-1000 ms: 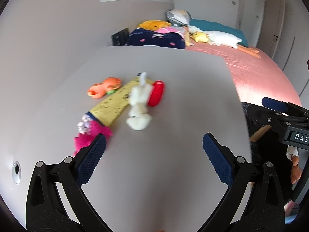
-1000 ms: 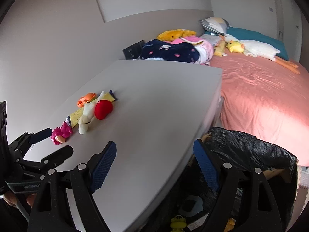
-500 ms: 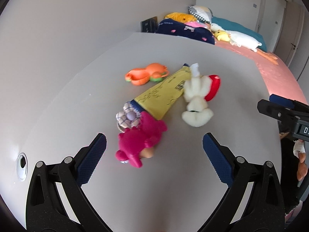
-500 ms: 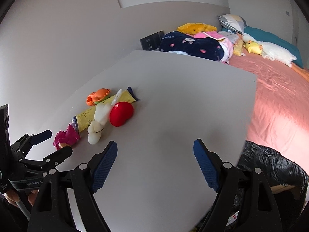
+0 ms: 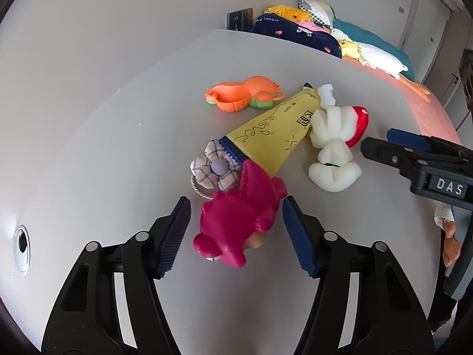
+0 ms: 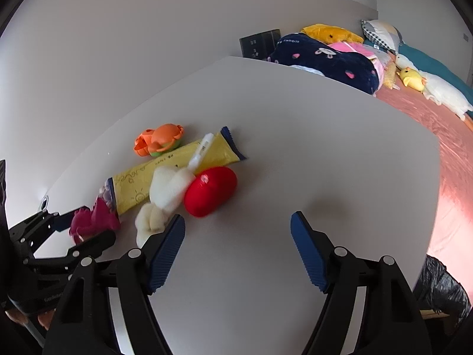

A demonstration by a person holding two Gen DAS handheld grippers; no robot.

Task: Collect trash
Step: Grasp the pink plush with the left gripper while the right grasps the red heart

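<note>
- Your left claw [image 5: 233, 230] is closing around the pink toy [image 5: 239, 222] on the worktop [image 5: 88, 148], pads not yet pressing.
- Your right claw [image 6: 238, 247] is closing too, nothing between its jaws.
- Next: clamp, lift, carry to the black trash bag [image 6: 443, 290].

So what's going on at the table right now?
A person is working a gripper in each hand over a grey table with a small pile of clutter. The left gripper is closing around the pink toy, which sits between its fingers, not yet pinched. The right gripper is also closing, with nothing between its fingers, near the white plush and red ball. The yellow wrapper and orange toy lie untouched.
</note>
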